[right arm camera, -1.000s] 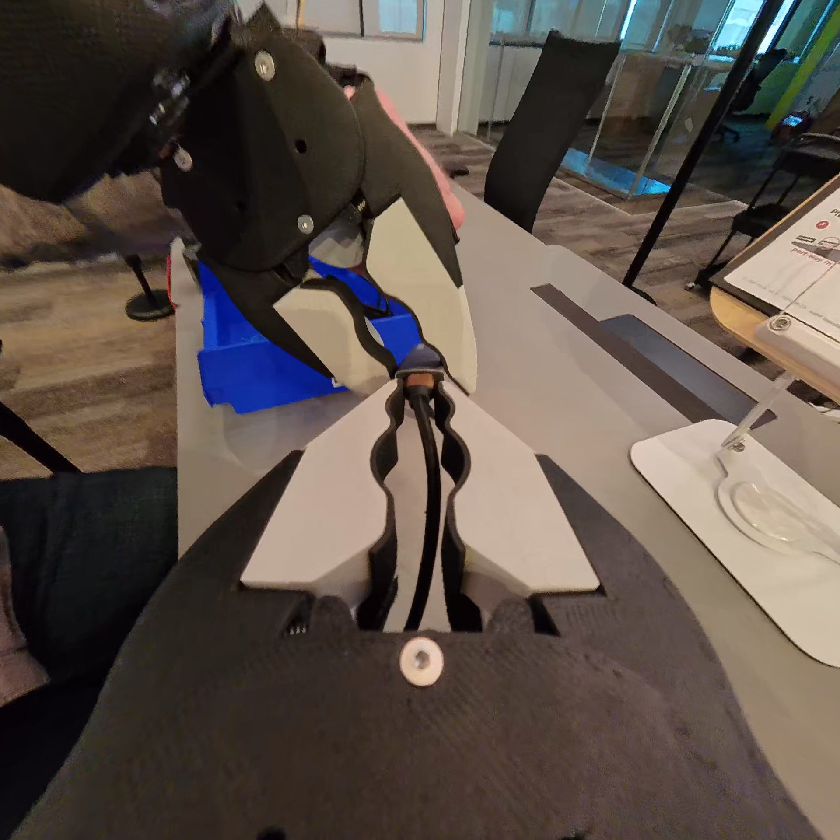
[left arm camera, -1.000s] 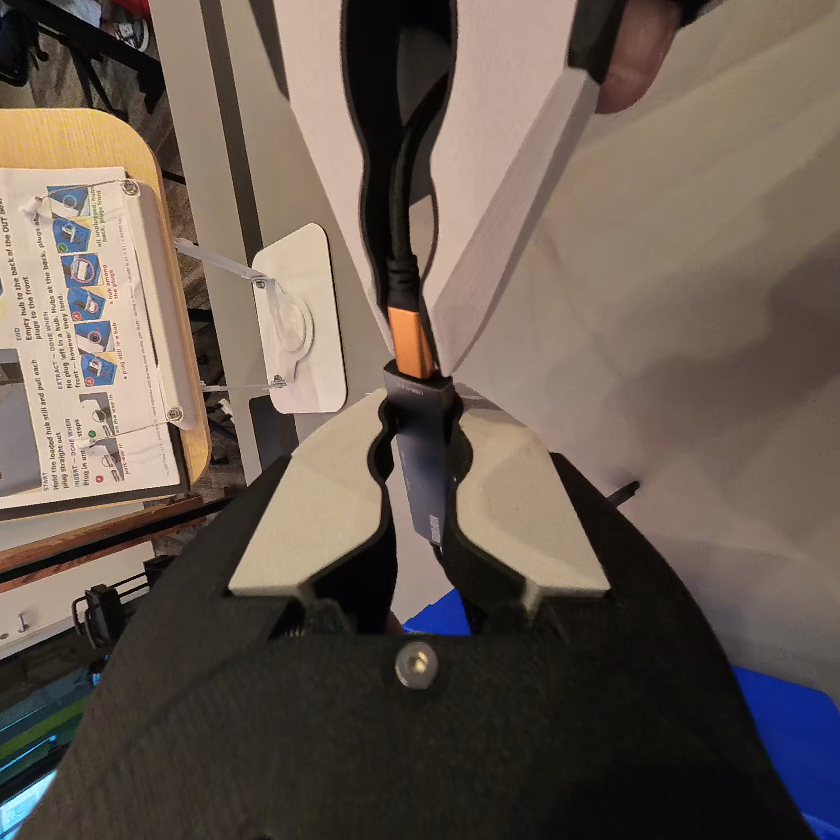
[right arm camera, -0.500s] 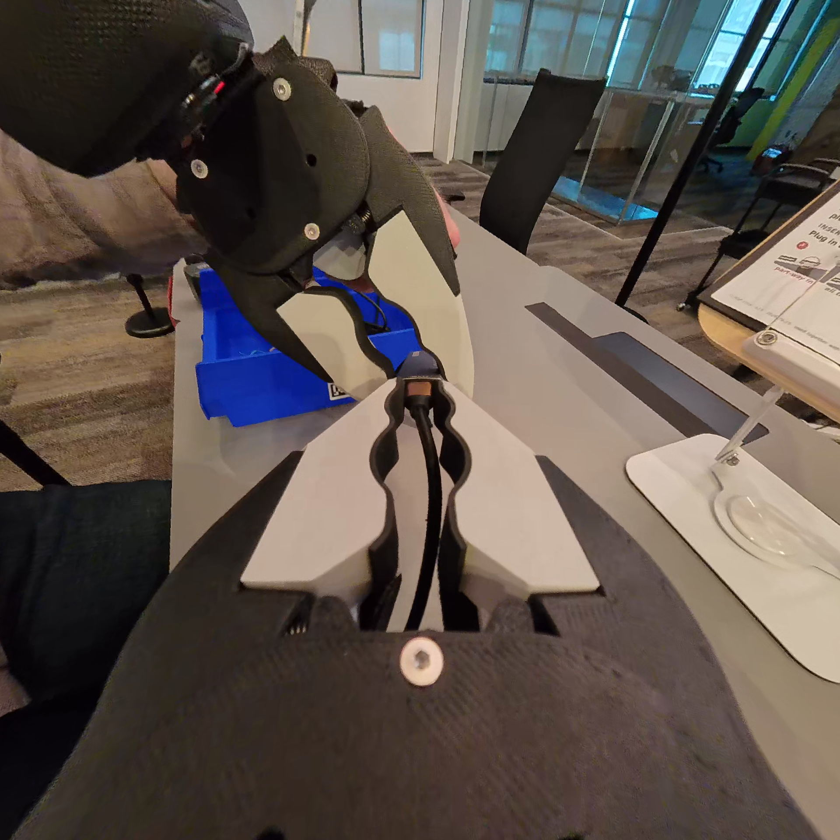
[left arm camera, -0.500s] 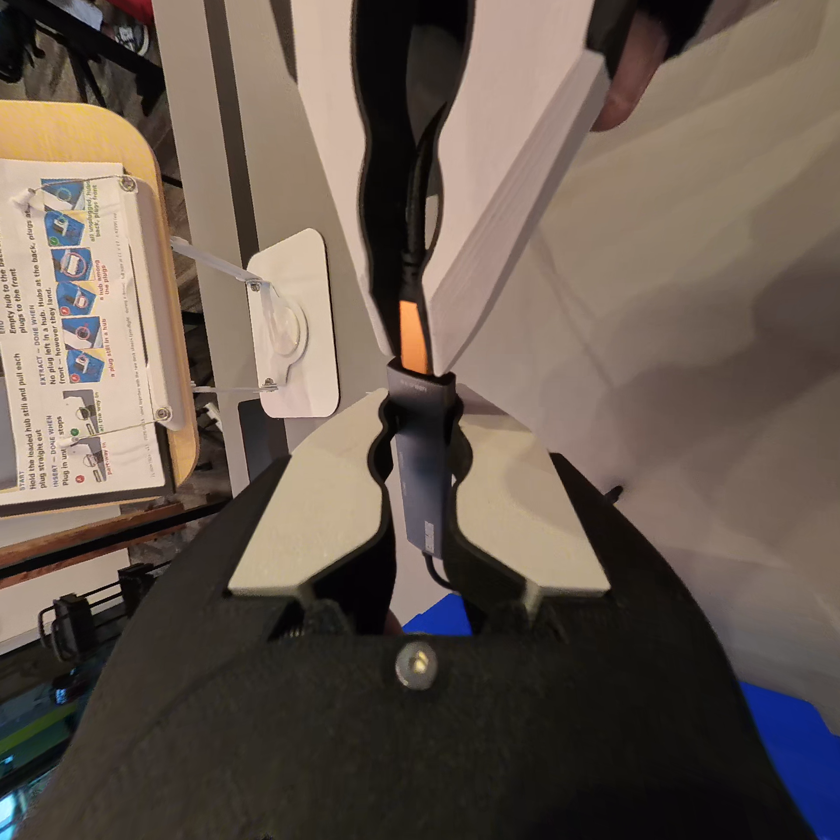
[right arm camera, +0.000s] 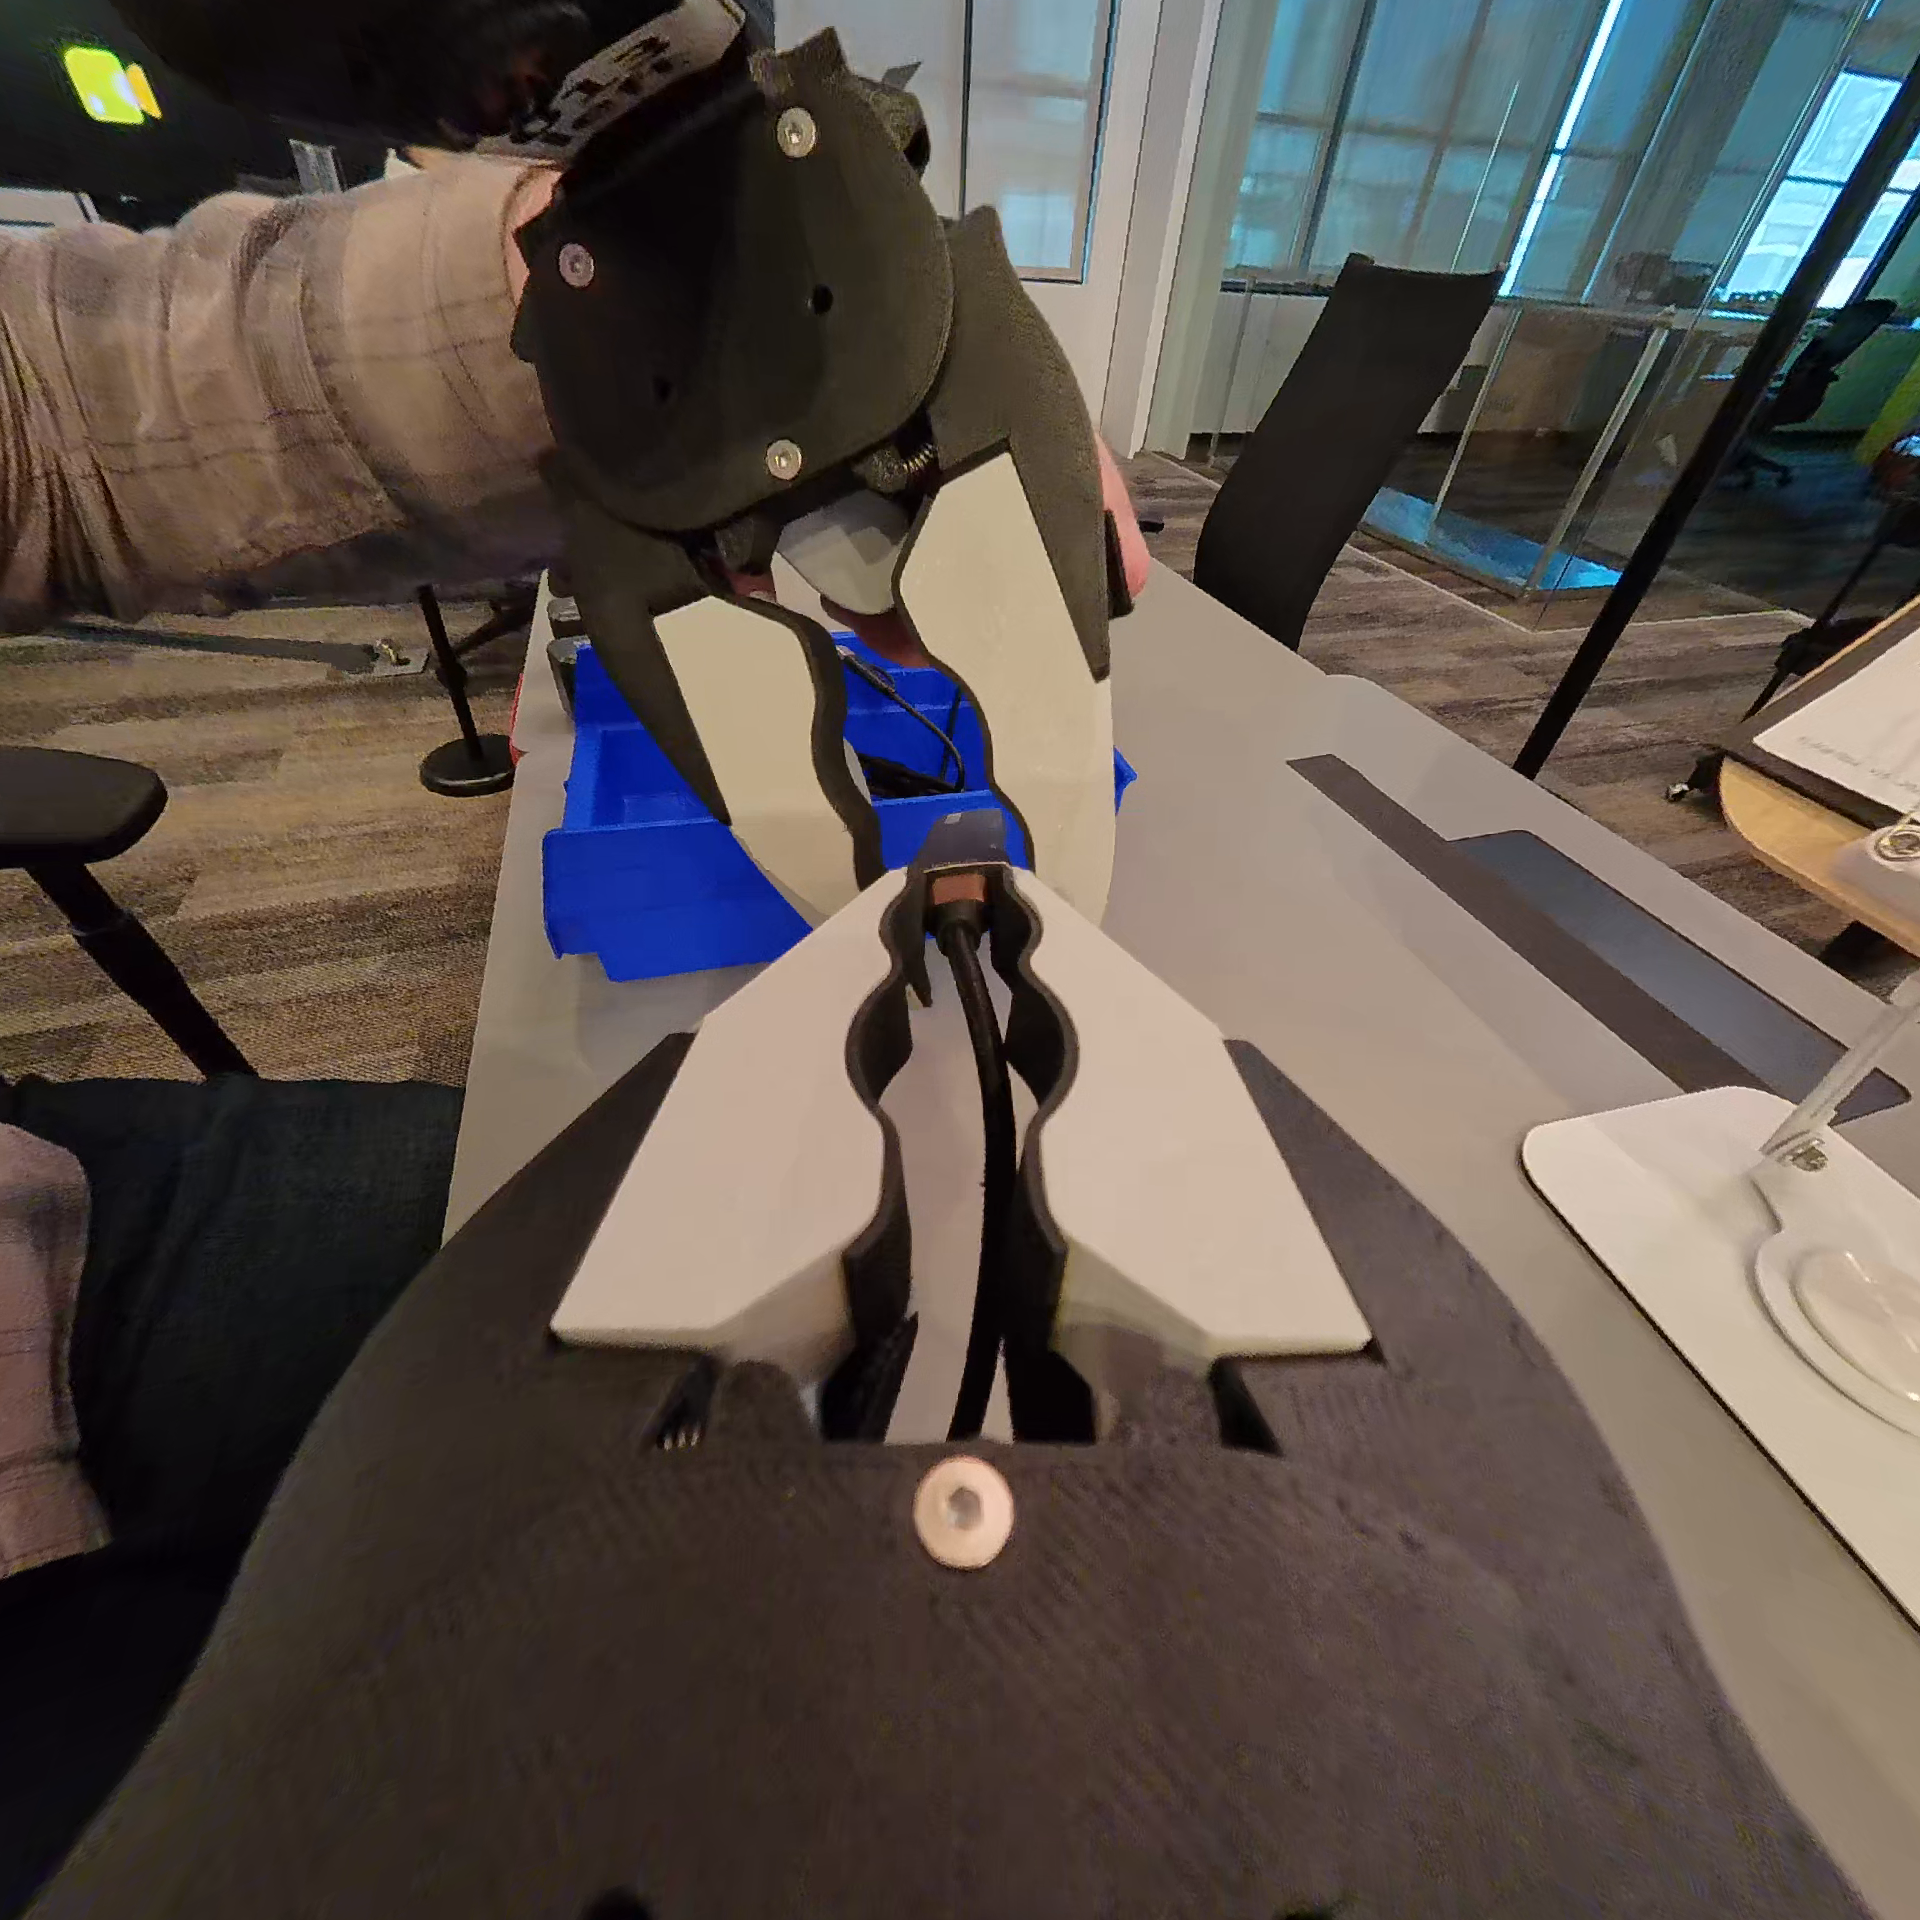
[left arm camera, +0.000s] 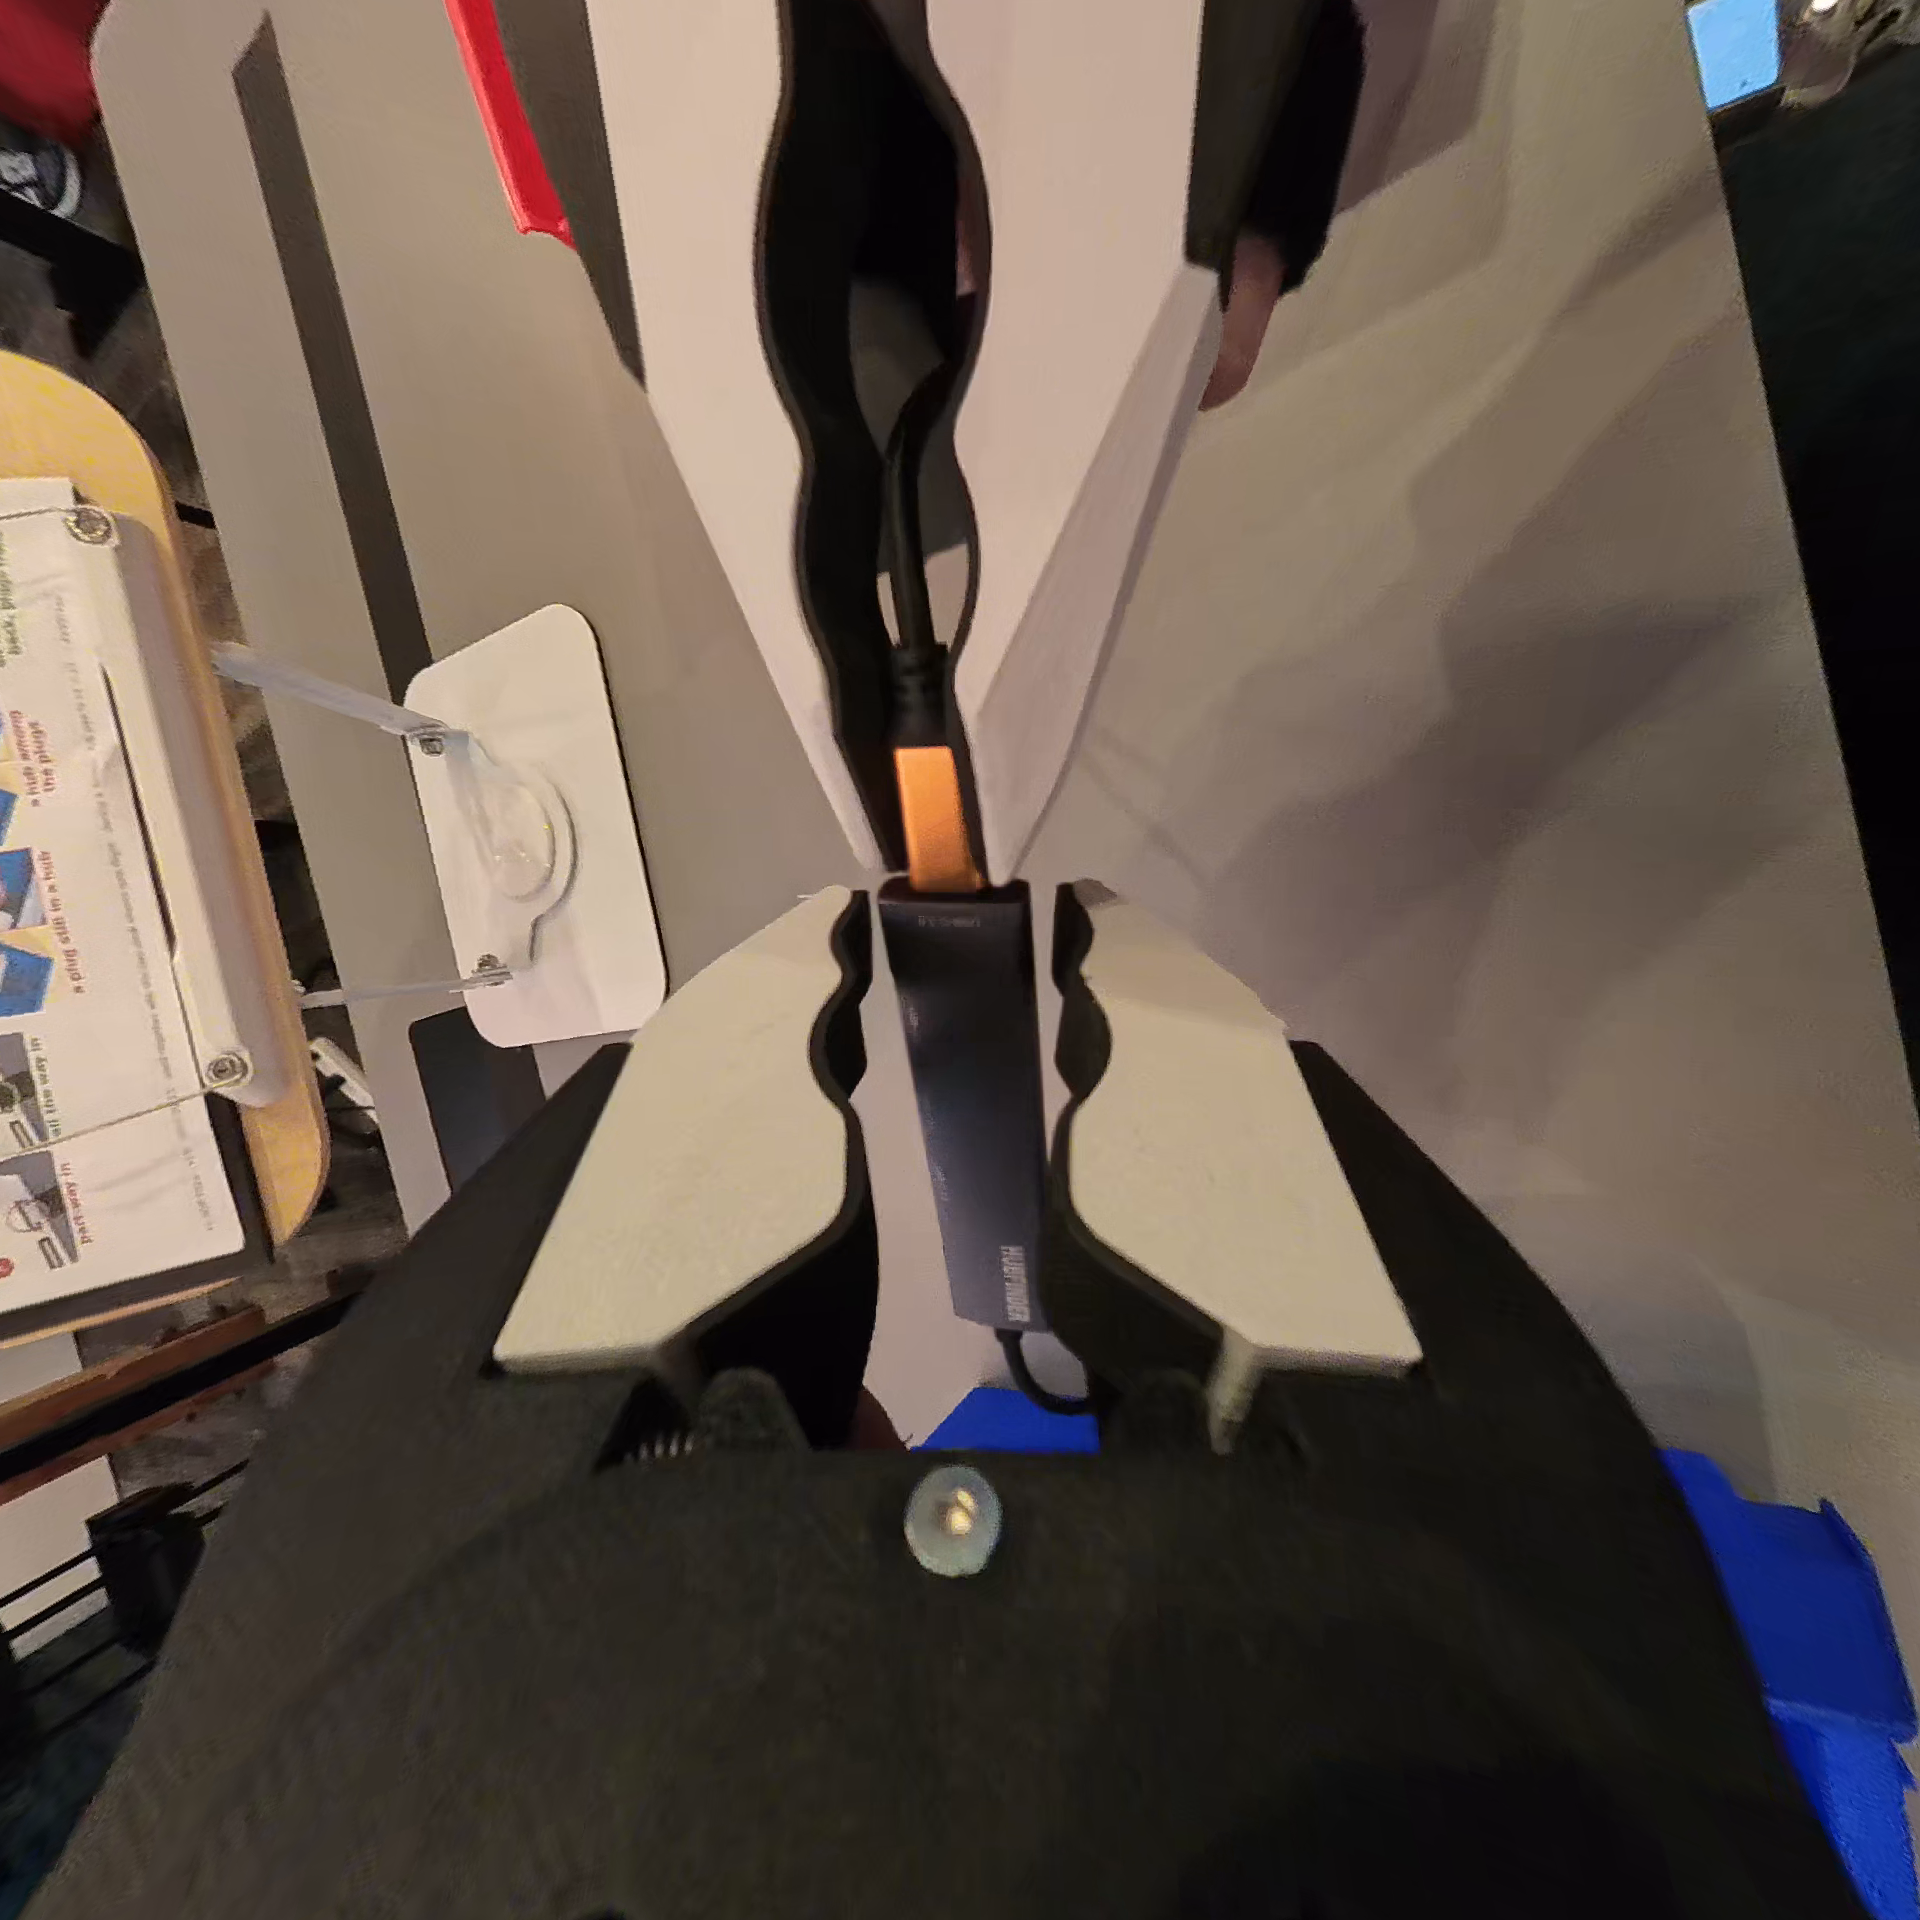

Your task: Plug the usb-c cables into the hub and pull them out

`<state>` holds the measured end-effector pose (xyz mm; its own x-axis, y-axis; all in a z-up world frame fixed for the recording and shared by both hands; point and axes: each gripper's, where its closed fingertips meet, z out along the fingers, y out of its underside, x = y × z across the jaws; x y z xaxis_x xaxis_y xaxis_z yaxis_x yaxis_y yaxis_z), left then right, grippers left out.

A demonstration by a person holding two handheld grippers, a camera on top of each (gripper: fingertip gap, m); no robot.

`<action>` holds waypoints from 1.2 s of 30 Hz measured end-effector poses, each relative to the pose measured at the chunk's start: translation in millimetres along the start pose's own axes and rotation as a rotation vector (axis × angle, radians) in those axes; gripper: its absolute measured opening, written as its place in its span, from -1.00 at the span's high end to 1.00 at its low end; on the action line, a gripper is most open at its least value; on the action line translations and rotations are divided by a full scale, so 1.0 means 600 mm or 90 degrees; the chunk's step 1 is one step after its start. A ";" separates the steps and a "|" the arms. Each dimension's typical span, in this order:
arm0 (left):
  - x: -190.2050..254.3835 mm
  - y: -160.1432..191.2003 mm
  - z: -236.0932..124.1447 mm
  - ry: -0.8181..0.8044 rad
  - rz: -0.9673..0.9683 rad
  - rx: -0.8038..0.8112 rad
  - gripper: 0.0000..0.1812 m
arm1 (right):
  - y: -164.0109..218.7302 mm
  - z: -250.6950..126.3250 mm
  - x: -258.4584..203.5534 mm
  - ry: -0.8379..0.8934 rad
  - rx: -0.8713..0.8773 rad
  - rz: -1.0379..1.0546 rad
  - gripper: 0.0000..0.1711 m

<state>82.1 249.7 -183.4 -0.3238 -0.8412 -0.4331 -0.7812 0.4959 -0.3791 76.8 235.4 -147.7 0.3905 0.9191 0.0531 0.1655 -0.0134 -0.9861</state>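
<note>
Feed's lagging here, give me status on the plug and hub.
Left gripper shut on hub. Right gripper shut on orange plug, plug seated in hub end. Nothing in the way.

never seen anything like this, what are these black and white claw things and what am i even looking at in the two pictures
They are hand-held grippers: a person squeezes one in each hand, and a camera on each looks out along its two fingers. In the left wrist view, the left gripper grips a dark slim hub. In the right wrist view, the right gripper pinches a black cable's orange plug, which meets the hub's end. Behind, on the grey table, sits a blue bin.
</note>
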 end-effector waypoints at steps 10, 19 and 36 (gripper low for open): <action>0.004 -0.004 0.011 0.019 0.005 -0.034 0.77 | -0.001 -0.004 -0.002 -0.002 -0.004 -0.014 0.89; 0.003 0.000 0.010 0.024 0.018 -0.067 0.78 | -0.001 -0.005 0.001 0.035 -0.019 -0.074 0.84; 0.011 -0.001 0.009 0.063 0.011 -0.049 0.78 | 0.004 -0.003 -0.005 0.037 -0.042 -0.119 0.89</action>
<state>83.3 245.2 -190.4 -0.3852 -0.8520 -0.3545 -0.8129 0.4951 -0.3067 77.8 231.6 -149.9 0.3982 0.8841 0.2447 0.2979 0.1277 -0.9460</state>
